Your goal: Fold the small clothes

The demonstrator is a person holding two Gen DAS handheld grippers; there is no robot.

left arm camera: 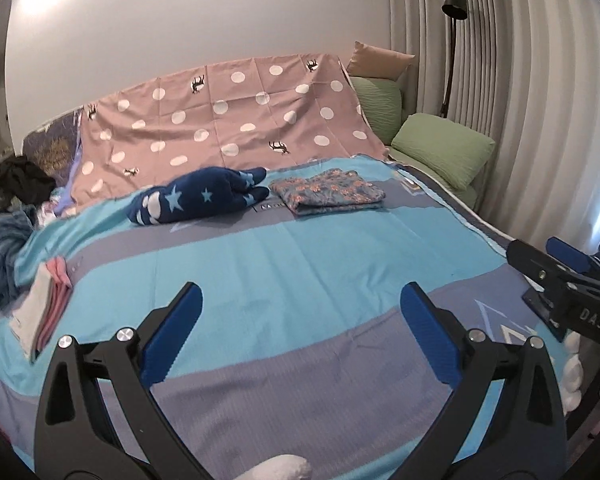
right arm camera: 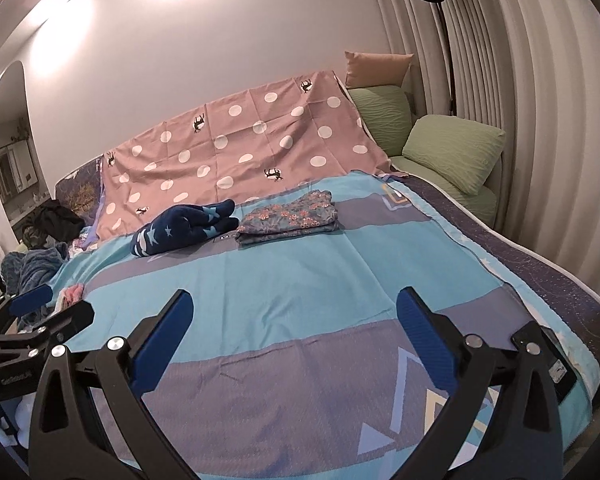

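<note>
At the far left edge of the bed we see a heap of dark clothes [left arm camera: 18,184] and, nearer to us, a small stack of pink and white clothes [left arm camera: 46,308] lying on the blue striped sheet [left arm camera: 300,248]. Our left gripper [left arm camera: 300,304] hangs above the bare middle of that sheet with its two blue-padded fingers spread wide apart, nothing between them. Further back, a dark blue garment with stars [left arm camera: 198,200] lies loosely bundled near the far edge of the sheet, and just to its right a flowered garment [left arm camera: 326,192] sits folded flat; the two almost touch. Behind them a pink spotted cloth [left arm camera: 228,128] is draped up against the wall. To the right of it we see green pillows [left arm camera: 444,152], a tan cushion [left arm camera: 378,60] above them, then a black floor lamp [left arm camera: 454,4] in front of pale curtains [left arm camera: 540,100]. Our right gripper [right arm camera: 294,308] also hovers over the empty sheet, fingers wide open and holding nothing. A black phone [right arm camera: 548,354] lies on the sheet by its right finger, close to the bed's right edge
</note>
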